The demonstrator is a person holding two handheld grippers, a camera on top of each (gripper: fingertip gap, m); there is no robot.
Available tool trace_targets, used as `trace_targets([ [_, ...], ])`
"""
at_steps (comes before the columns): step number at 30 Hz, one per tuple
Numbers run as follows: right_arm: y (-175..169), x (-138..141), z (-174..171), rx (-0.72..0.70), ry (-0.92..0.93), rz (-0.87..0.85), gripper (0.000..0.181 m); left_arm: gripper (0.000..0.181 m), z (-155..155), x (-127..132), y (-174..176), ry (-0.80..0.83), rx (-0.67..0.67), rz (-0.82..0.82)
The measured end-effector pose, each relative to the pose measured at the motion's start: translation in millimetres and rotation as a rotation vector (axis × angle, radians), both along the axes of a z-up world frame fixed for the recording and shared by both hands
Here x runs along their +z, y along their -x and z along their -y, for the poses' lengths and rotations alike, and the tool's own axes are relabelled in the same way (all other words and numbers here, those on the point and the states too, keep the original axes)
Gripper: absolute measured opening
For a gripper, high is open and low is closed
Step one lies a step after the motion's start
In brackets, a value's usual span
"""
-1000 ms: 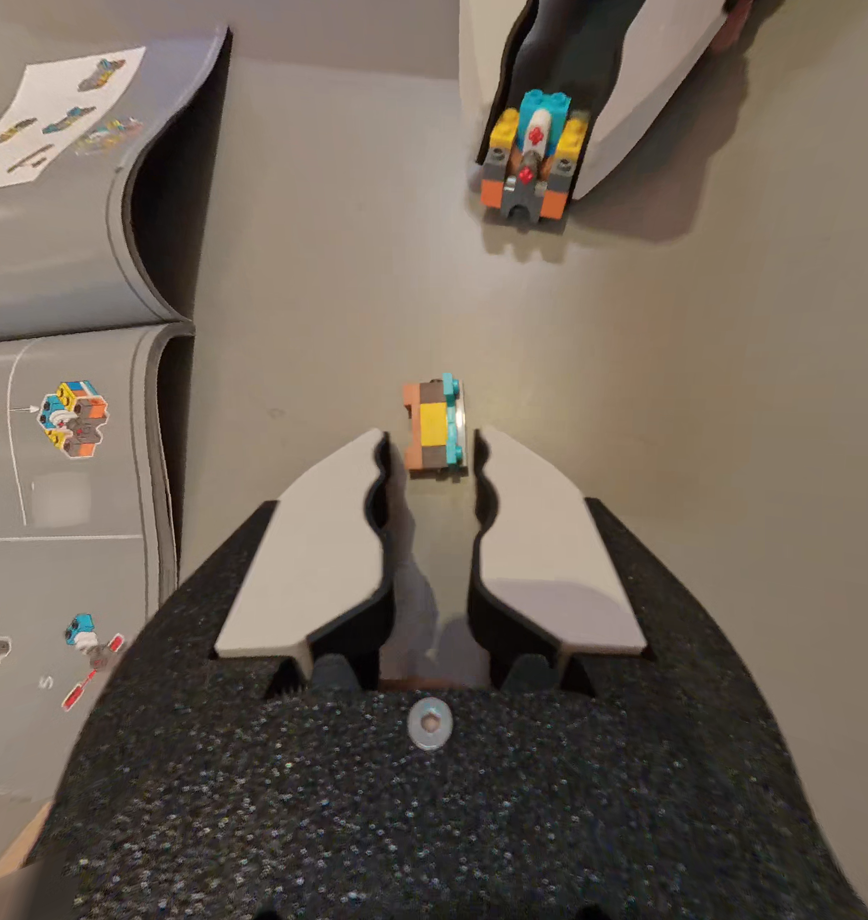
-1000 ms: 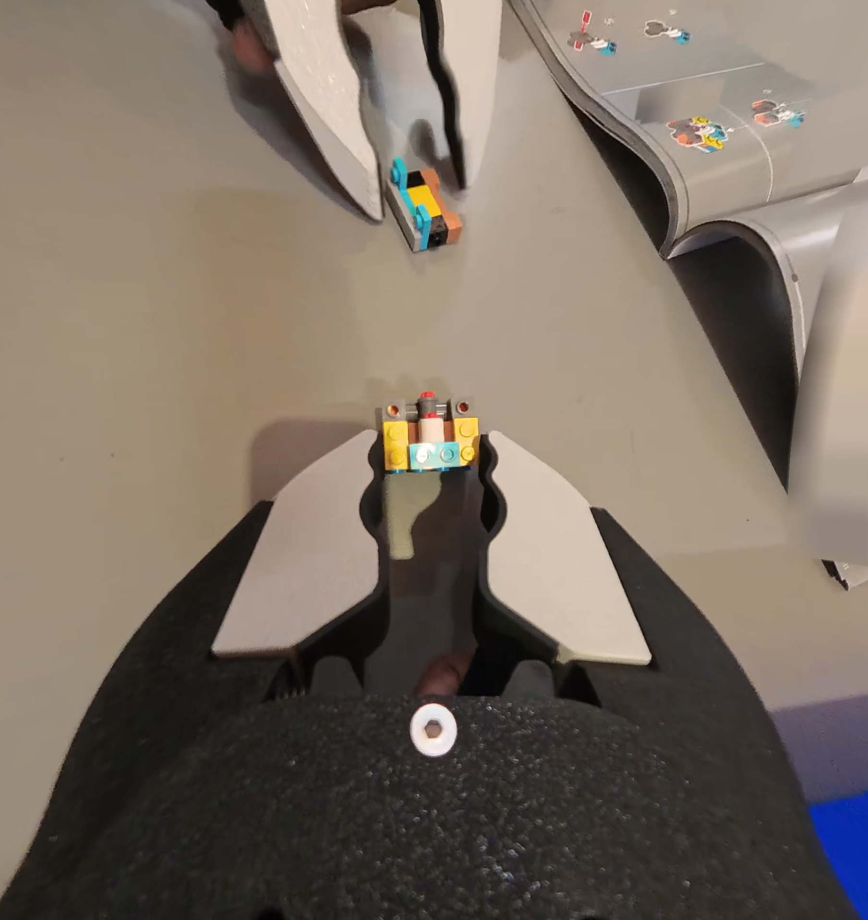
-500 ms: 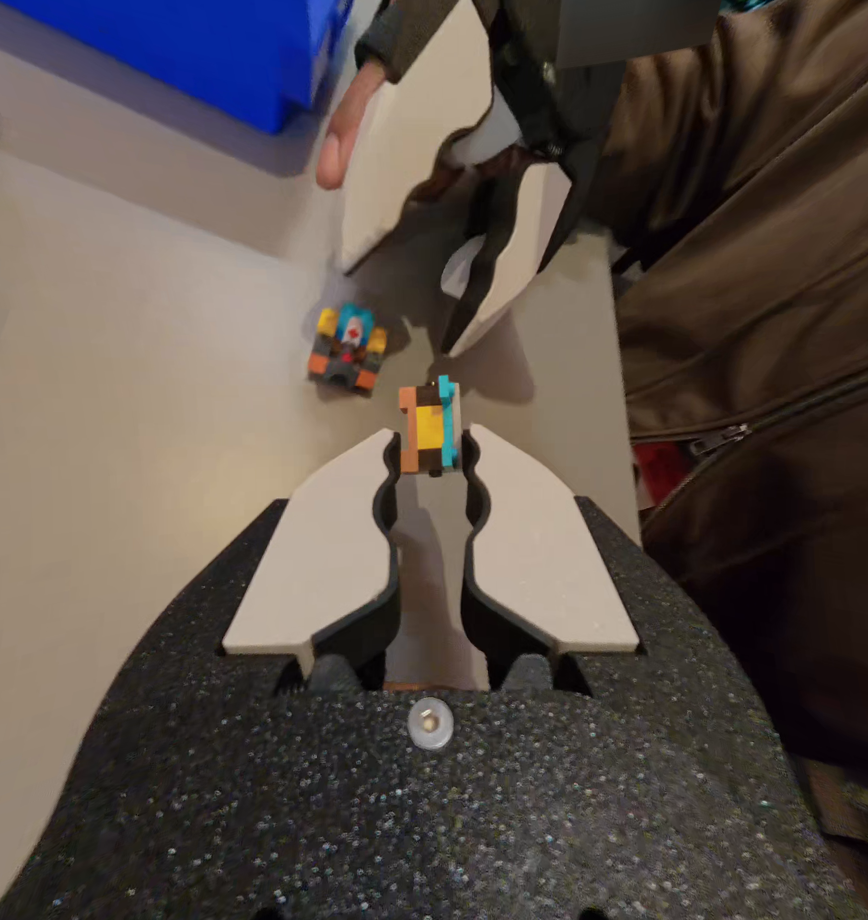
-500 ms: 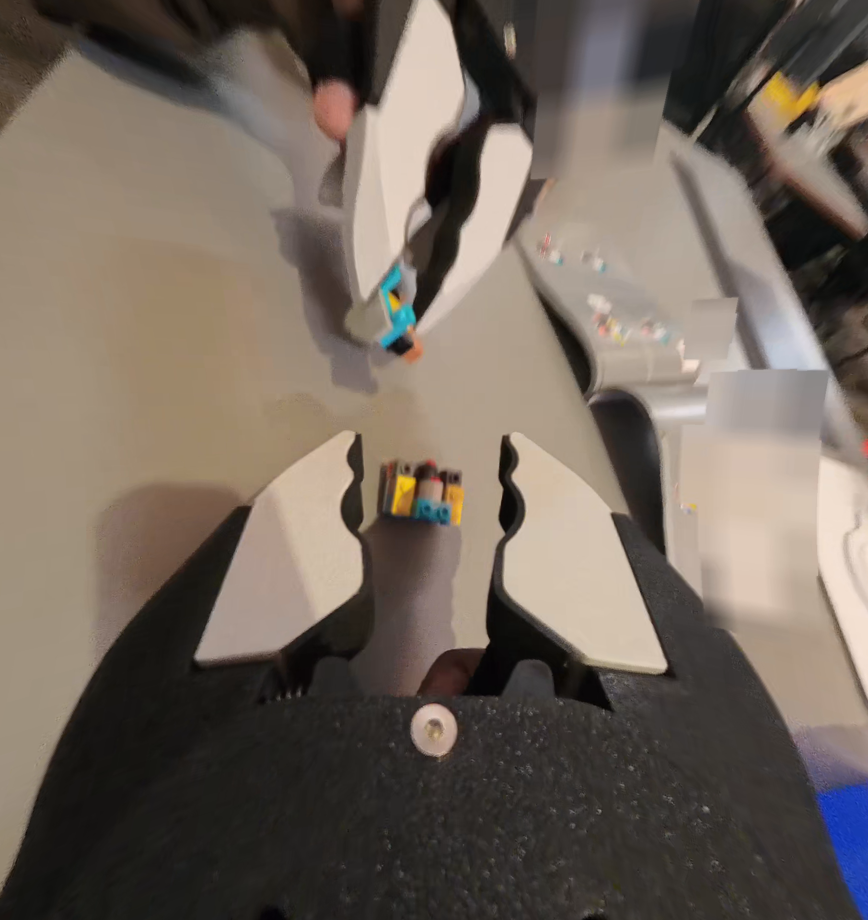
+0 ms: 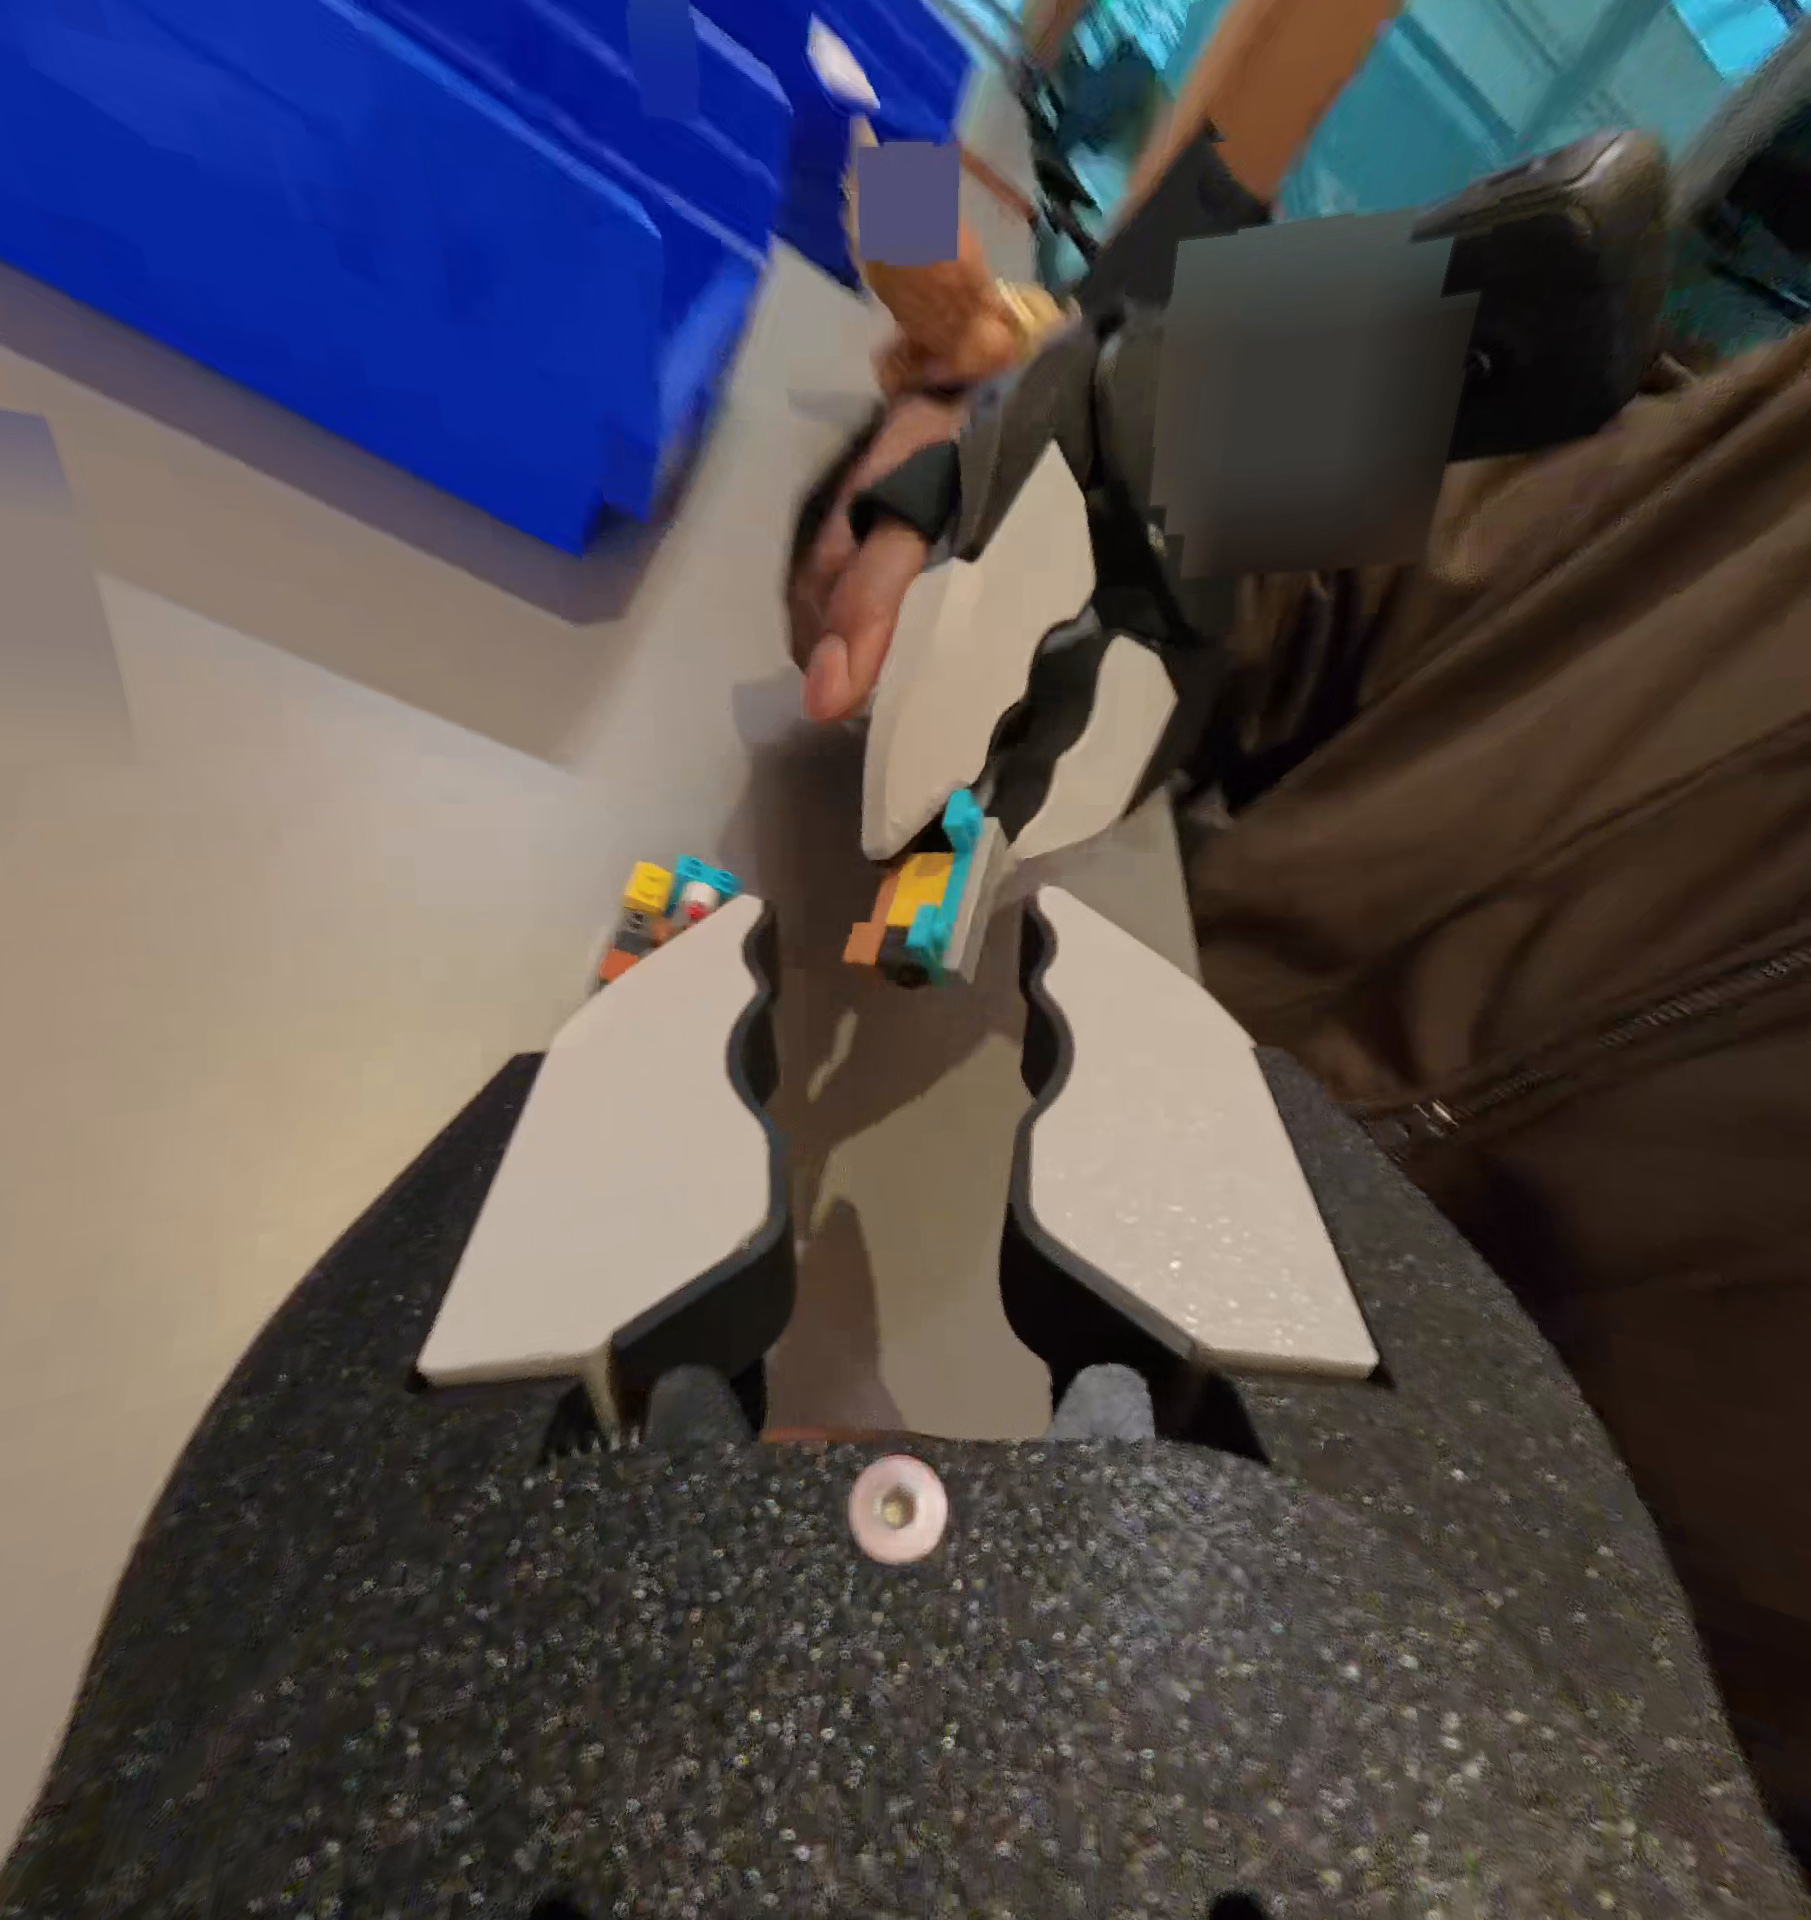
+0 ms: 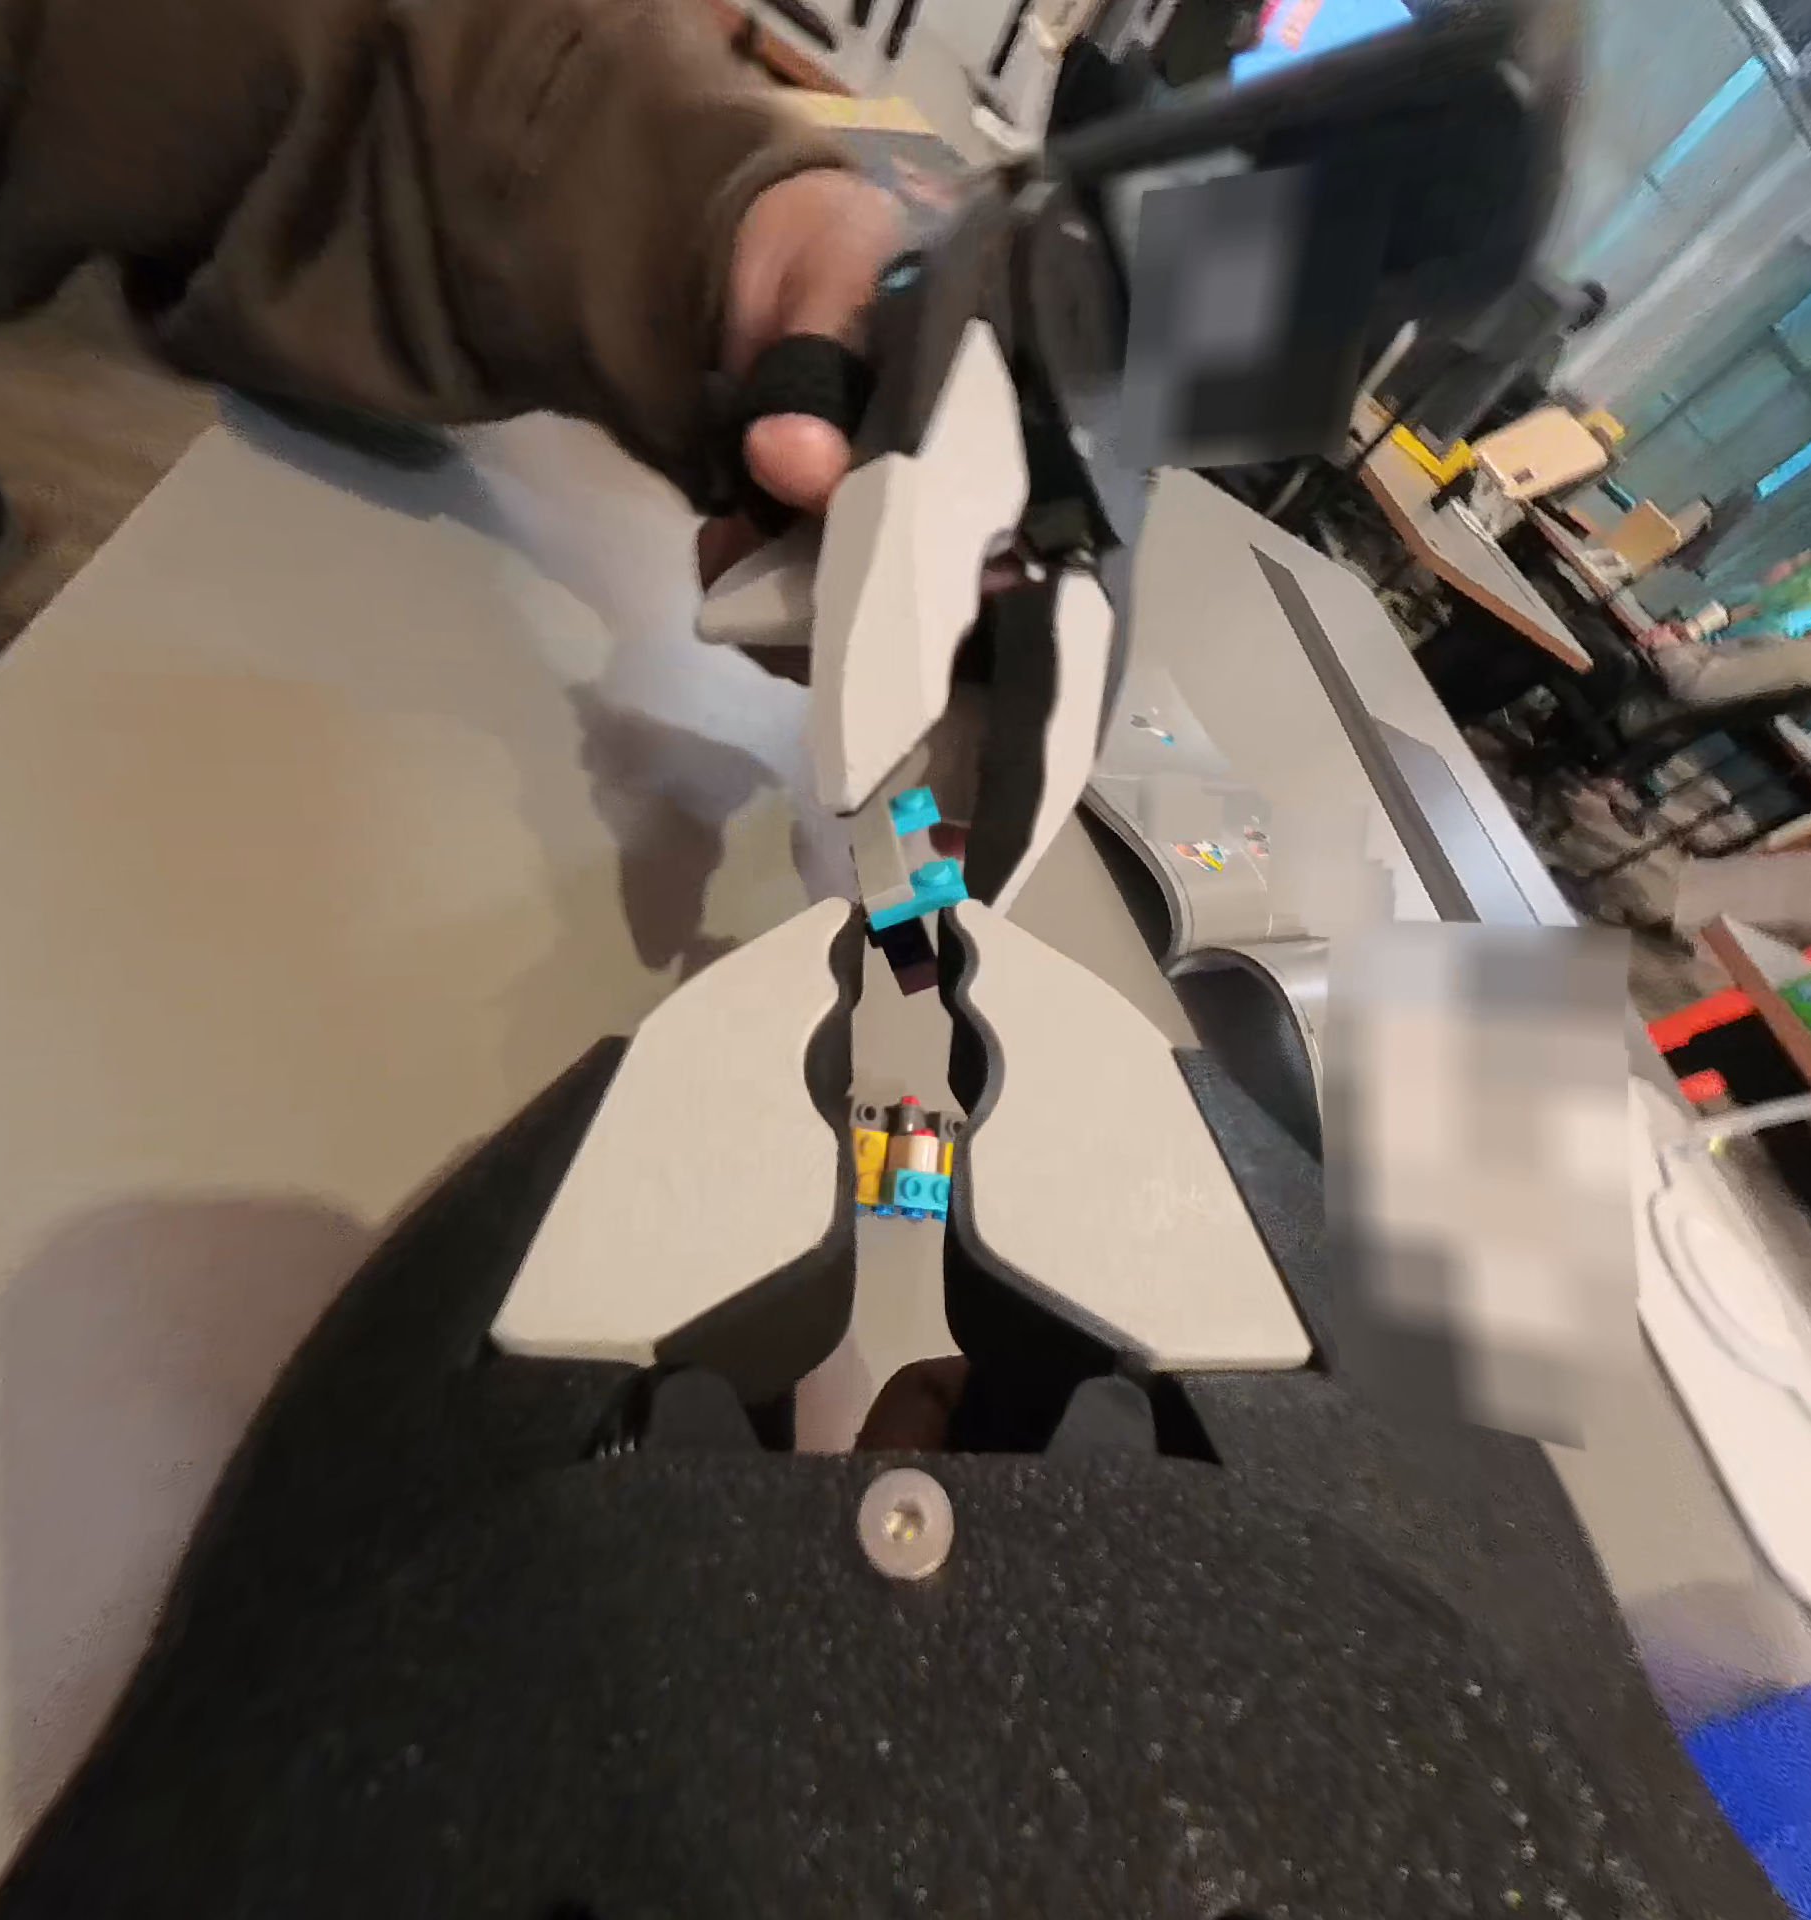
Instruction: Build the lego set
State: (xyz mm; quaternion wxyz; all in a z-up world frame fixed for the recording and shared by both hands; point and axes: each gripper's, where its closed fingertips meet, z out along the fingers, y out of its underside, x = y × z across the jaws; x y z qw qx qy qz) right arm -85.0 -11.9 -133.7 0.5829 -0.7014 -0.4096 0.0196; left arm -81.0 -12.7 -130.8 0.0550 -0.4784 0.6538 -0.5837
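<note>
A small lego sub-assembly (image 5: 922,888) of orange, yellow, teal and grey bricks hangs in the air above the table. My right gripper (image 6: 901,914) is shut on its dark lower end (image 6: 906,940). In the left wrist view the right gripper (image 5: 968,842) pinches its teal and grey end from above. My left gripper (image 5: 896,909) is open, its fingers either side of the piece without touching it. A larger lego assembly (image 5: 662,909) stands on the table, partly hidden behind my left finger. In the right wrist view it (image 6: 901,1164) shows through the gap between my fingers.
Blue bins (image 5: 361,260) stand at the far side of the beige table (image 5: 257,935). A grey open instruction booklet (image 6: 1244,831) lies behind the grippers. A person's brown jacket (image 5: 1503,935) and hand (image 5: 859,592) are close on the right. A white object (image 6: 1763,1351) lies at the right. The tips of both grippers are at nearly the same place.
My left gripper lifted the small sub-assembly off the table and has now opened. My right gripper left the larger assembly on the table, rose and closed on the sub-assembly.
</note>
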Motion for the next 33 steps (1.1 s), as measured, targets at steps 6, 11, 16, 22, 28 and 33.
trace_targets([
  [6, -23, 14, -17, -0.267, 0.134, -0.427, 0.012, 0.045, -41, 23, -3, -0.193, 0.575, 0.336],
  [11, -24, 16, -22, -0.331, 0.294, -0.835, 0.012, 0.044, -27, 9, -3, -0.597, 0.744, 0.355],
  [16, -22, 17, -22, -0.353, 0.336, -1.034, 0.012, 0.044, -23, 1, -13, -0.649, 0.866, 0.326],
  [22, -13, 24, -20, -0.357, 0.307, -1.084, 0.012, 0.040, -20, 13, -17, -0.777, 0.958, 0.390],
  [28, -7, 24, -20, -0.335, 0.324, -1.143, 0.012, 0.037, -23, 15, -13, -0.807, 0.989, 0.421],
  [33, -4, 23, -20, -0.304, 0.343, -1.159, 0.012, 0.036, -24, 14, -11, -0.803, 0.959, 0.428],
])
